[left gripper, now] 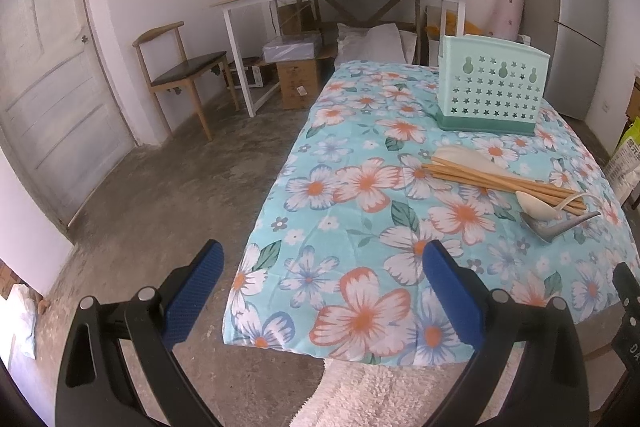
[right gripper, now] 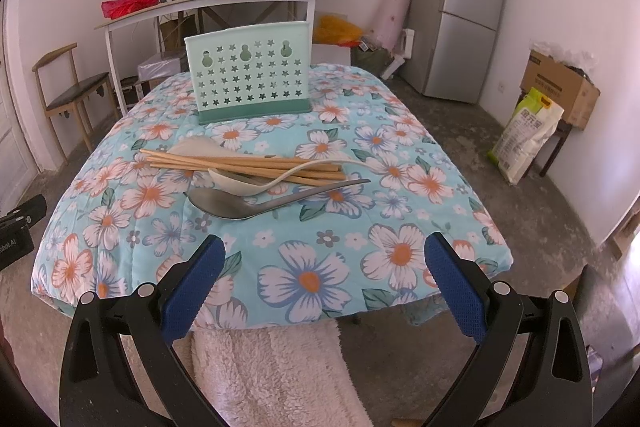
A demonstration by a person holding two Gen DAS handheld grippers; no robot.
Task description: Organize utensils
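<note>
Both left tongs (left gripper: 320, 263) and right tongs (right gripper: 324, 255) held wide apart, empty; chopsticks (right gripper: 244, 163), white spoon (right gripper: 240, 181) and grey spoon (right gripper: 228, 205) piled mid-surface (right gripper: 400, 147), near perforated utensil holder (right gripper: 248, 75)

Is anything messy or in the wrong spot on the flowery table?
Yes. The chopsticks, the white spoon and the grey metal spoon lie in a loose, overlapping heap on the cloth, while the green utensil holder stands behind them, seemingly with nothing poking out. Nothing looks spilled or broken. Both tongs are open and empty.
</note>
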